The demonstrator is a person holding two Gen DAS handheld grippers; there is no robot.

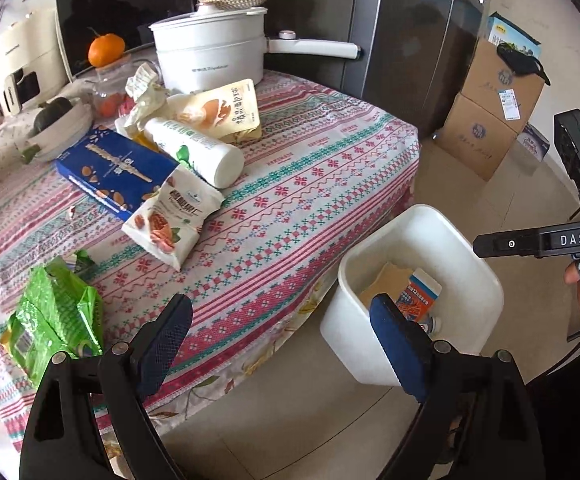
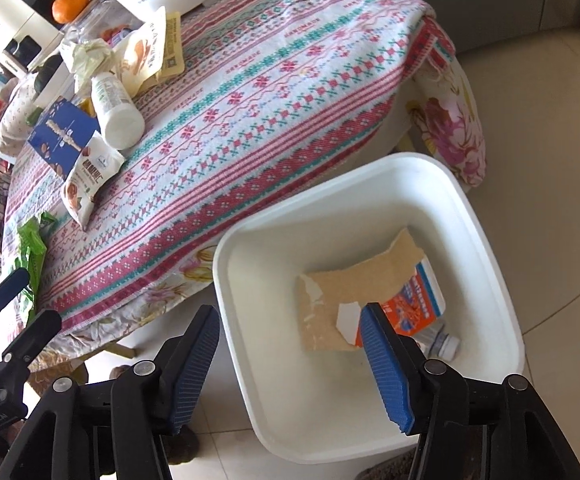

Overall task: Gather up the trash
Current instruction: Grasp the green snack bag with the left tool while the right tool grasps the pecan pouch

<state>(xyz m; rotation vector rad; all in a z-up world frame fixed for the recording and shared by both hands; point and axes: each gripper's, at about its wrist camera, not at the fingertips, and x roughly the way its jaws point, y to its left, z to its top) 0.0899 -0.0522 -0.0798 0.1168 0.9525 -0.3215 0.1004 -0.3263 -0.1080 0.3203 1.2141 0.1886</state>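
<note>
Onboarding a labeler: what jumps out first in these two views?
The loud striped tablecloth, with packaging heaped at its far left: a blue box, a white bottle and snack pouches. Beside the table on the floor sits a white bin already holding torn cardboard and a carton, with the right tongs open above it.

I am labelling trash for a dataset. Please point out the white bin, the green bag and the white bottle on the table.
white bin [image 2: 429, 184]: right wrist view, far rim.
green bag [image 1: 56, 312]: left wrist view, middle of the crumpled front.
white bottle [image 1: 194, 150]: left wrist view, middle of its body.
</note>
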